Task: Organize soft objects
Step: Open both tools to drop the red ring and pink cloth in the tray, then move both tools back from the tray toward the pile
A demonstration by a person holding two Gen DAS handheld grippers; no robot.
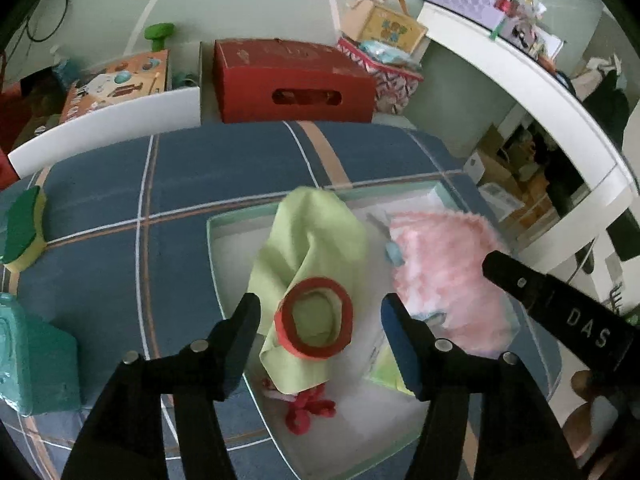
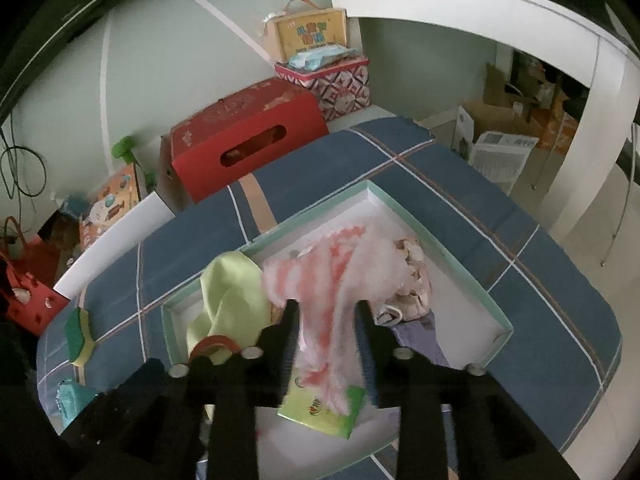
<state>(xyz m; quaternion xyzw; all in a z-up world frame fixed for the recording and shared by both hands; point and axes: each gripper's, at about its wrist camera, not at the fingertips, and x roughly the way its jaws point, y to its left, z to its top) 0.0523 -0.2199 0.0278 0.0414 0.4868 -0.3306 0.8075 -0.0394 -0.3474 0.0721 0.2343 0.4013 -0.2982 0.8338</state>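
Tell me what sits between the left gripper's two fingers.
In the left wrist view, the open left gripper frames a red ring lying on the green cloth inside the shallow tray; neither finger touches it.

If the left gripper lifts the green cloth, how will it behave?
The green cloth lies creased and draped, so it will probably hang limp. The red tape ring resting on it may slide off. It looks thin, likely light.
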